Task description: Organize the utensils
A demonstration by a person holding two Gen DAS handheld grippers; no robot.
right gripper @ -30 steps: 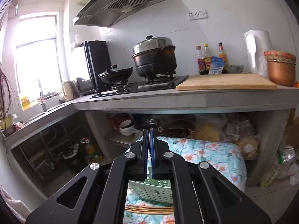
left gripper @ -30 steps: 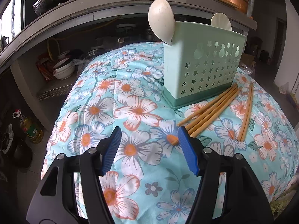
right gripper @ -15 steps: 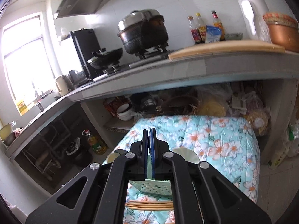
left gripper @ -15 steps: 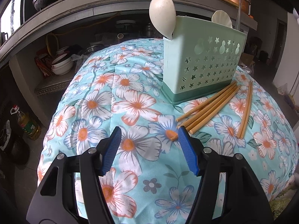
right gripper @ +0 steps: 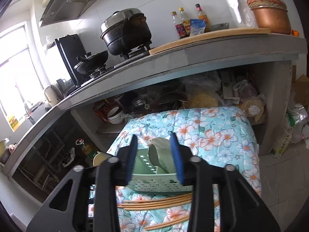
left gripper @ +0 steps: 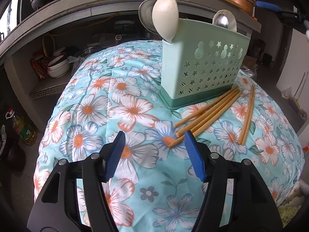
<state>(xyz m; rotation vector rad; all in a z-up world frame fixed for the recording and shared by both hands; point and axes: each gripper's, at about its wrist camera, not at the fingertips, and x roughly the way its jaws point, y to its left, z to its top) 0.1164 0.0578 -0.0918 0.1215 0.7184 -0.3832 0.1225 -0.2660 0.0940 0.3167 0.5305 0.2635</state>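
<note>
Chopsticks (left gripper: 207,114) lie loose on the flowered cloth (left gripper: 108,104), a fan of four or so with their far ends touching the foot of the green holder (left gripper: 200,73), and a separate pair (left gripper: 246,114) lying just to the right of them, apart from the fan. The holder stands upright on the cloth, its front wall pierced with stars and gourd shapes. A pale ladle (left gripper: 165,20) sticks up from its left end with a metal ladle (left gripper: 147,15) close behind it, and at the right end a steel spoon (left gripper: 221,21) rests against a white spoon (left gripper: 230,22). The left gripper (left gripper: 152,154) hangs low over the cloth, its blue pads spread wide with nothing between them; the near tips of the fanned chopsticks lie just beyond its right pad, not touched. The right gripper (right gripper: 153,154) is above the holder, seen from the other side, and its jaws have just been opening; they stand apart now, empty, with a spoon bowl (right gripper: 160,152) in the holder showing through the gap below them. In the left view its blue pads (left gripper: 267,5) appear at the top right, above the holder. Behind the cloth runs a grey counter (right gripper: 173,58) carrying a black pot (right gripper: 125,31), bottles (right gripper: 185,22) and a copper pot (right gripper: 270,16).
</note>
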